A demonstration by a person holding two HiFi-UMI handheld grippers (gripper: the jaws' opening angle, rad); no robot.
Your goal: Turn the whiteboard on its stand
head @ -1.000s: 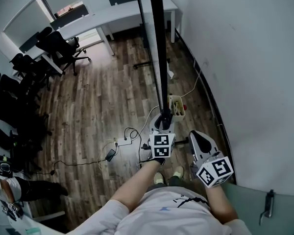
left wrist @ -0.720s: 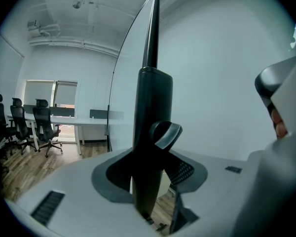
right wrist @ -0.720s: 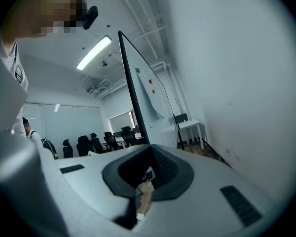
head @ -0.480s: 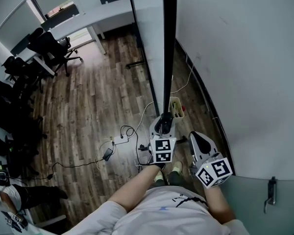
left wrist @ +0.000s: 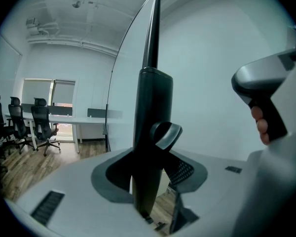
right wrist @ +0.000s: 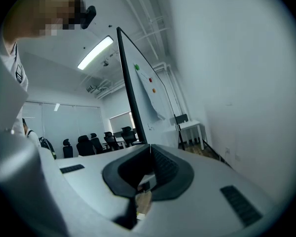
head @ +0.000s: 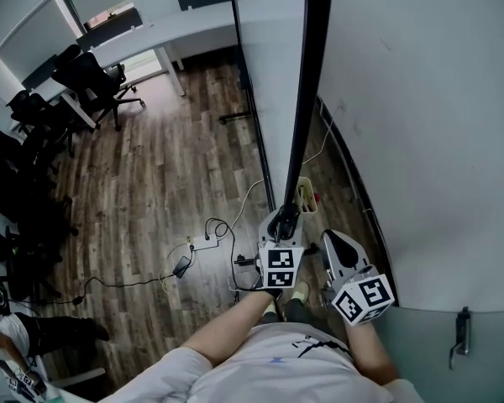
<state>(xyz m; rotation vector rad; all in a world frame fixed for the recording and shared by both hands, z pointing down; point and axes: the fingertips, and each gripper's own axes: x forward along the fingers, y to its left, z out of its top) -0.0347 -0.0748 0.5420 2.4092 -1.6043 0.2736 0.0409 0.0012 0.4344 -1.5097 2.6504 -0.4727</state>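
Observation:
From above, the whiteboard shows nearly edge-on: a white face point(head: 269, 82) with a black frame edge point(head: 307, 99) running down to my left gripper point(head: 284, 218). In the left gripper view that black frame edge point(left wrist: 150, 132) stands upright between the jaws, and my left gripper point(left wrist: 150, 186) is shut on it. My right gripper point(head: 332, 240) hovers just right of the left one, beside the wall, holding nothing. Its pads meet in the right gripper view, so my right gripper point(right wrist: 148, 157) is shut. The board point(right wrist: 150, 83), with small magnets on it, rises ahead to its left.
A white wall point(head: 420, 141) runs close on the right. A small tray of markers point(head: 304, 193) hangs near the stand's foot. Cables and a power strip point(head: 203, 243) lie on the wood floor. Office chairs point(head: 92, 78) and desks point(head: 168, 32) stand at the back left.
In the head view the board's black edge has swung to the right at its far end. My left gripper has kept its hold and shifted a little with it; the right gripper has drifted slightly.

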